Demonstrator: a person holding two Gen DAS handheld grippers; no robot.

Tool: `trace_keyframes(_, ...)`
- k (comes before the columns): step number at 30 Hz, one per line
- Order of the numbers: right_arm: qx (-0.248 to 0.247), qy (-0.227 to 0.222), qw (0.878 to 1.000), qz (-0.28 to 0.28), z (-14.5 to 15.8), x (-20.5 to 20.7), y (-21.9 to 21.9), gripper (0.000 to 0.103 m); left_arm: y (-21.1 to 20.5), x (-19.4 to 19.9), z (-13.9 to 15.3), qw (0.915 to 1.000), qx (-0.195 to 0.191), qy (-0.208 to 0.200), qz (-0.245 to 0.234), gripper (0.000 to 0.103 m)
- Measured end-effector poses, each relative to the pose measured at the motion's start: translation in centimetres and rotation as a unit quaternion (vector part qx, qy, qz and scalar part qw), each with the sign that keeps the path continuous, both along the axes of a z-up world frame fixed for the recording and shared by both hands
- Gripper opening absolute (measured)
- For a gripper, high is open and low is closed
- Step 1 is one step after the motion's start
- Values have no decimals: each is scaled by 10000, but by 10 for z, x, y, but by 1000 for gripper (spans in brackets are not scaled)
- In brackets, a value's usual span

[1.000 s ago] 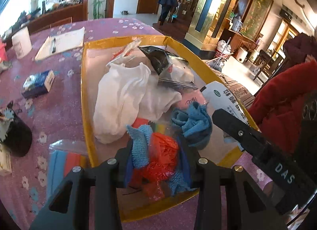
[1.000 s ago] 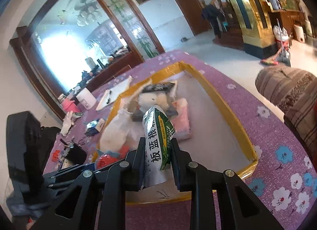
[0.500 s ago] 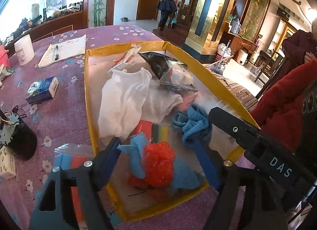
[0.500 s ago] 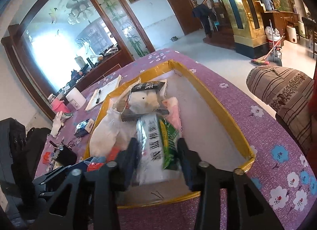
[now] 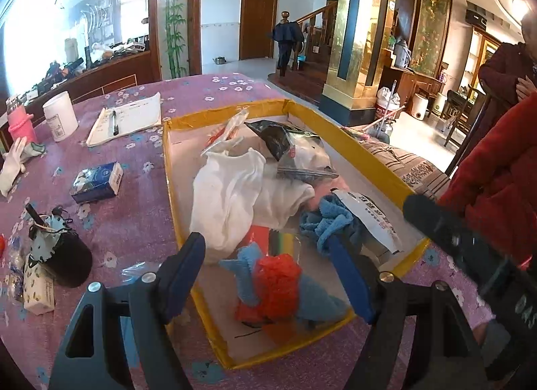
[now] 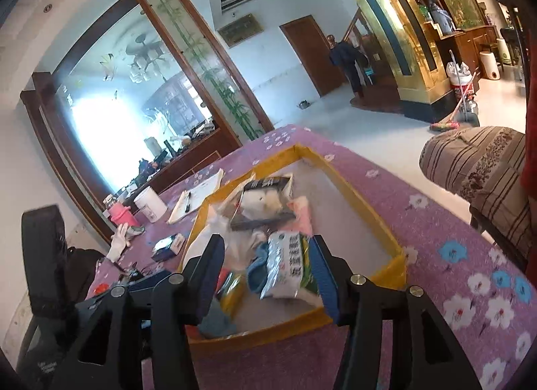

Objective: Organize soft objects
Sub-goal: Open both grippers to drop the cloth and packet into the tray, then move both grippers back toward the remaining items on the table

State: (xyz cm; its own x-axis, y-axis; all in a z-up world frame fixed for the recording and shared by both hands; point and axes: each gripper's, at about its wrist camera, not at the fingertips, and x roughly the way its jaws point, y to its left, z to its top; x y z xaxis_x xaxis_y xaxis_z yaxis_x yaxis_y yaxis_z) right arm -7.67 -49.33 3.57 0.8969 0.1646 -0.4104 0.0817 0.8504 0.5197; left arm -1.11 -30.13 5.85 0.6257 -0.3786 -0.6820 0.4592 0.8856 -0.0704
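Observation:
A yellow-rimmed tray (image 5: 352,145) (image 6: 369,218) lies on the purple flowered tablecloth. It holds a white cloth (image 5: 231,188), a blue towel (image 5: 329,218) and a black-and-silver bag (image 5: 295,151). My left gripper (image 5: 265,249) hangs open over the tray's near corner. Below it lies a bundle of red mesh and blue cloth (image 5: 275,282), untouched by the pads. The jaws of my right gripper (image 6: 266,245) are opening. A white-and-green packet (image 6: 288,265) lies flat in the tray between them, free of the pads. The same packet (image 5: 372,215) shows beside the blue towel.
Left of the tray are a blue tissue pack (image 5: 97,182), a notepad with a pen (image 5: 127,118), a white cup (image 5: 60,114), a pink bottle (image 5: 21,123), a white glove (image 5: 13,161) and a black pouch (image 5: 63,255). A person's red sleeve (image 5: 496,182) and a striped chair (image 6: 480,161) stand to the right.
Both grippers opened. The left let the red-and-blue bundle drop into the tray. The right let go of the upright packet, which now lies flat, and drew back a little.

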Motion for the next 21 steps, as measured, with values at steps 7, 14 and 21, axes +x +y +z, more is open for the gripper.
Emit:
trace_keyframes(7, -153, 135, 9997, 93, 14, -9, 9, 60, 20, -4, 13, 9993, -119, 311, 188, 75)
trace_keyframes(14, -198, 47, 9989, 425, 28, -9, 35, 66, 71, -21, 34, 9965, -423, 679, 222, 76)
trace_keyframes(21, -409, 52, 9921, 1188, 34, 4, 96, 66, 179, -38, 50, 9911, -696, 458, 1039, 76)
